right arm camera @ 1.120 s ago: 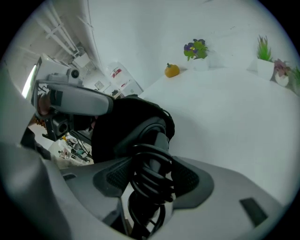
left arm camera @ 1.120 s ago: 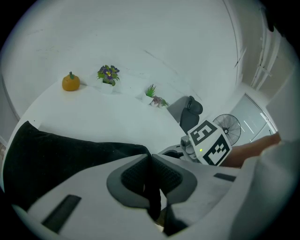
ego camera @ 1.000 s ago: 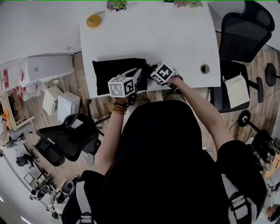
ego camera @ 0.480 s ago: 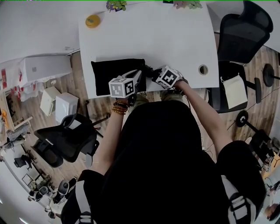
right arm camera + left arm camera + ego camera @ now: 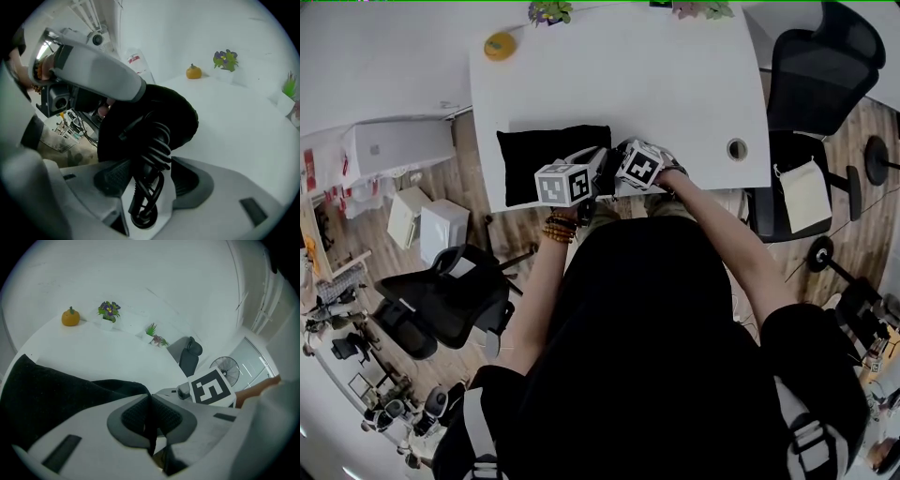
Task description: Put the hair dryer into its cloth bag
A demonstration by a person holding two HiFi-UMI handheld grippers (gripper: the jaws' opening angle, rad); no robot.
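Jaws of the left gripper all but together, pinching a fold of black cloth at the rim of the cloth bag; fabric runs down between the pads. Just beside it, the right gripper angled down over the near table edge, jaws wide and just now closing in, straddling the hair dryer where its black cord is wound in coils. One pad lies on the coils, a thin light gap shows at the other, so no firm grip seen. Loose loop of the cord hangs out on the camera side of the jaws. Dryer's front end sits inside the bag's mouth; how deep cannot be told. Head view: both marker cubes close together at the near edge of the white table, bag lying to the left of them. Farther back on the table, orange pumpkin-shaped ornament and small pot of purple flowers, well apart from the bag. Beyond the table's right side, black office chair
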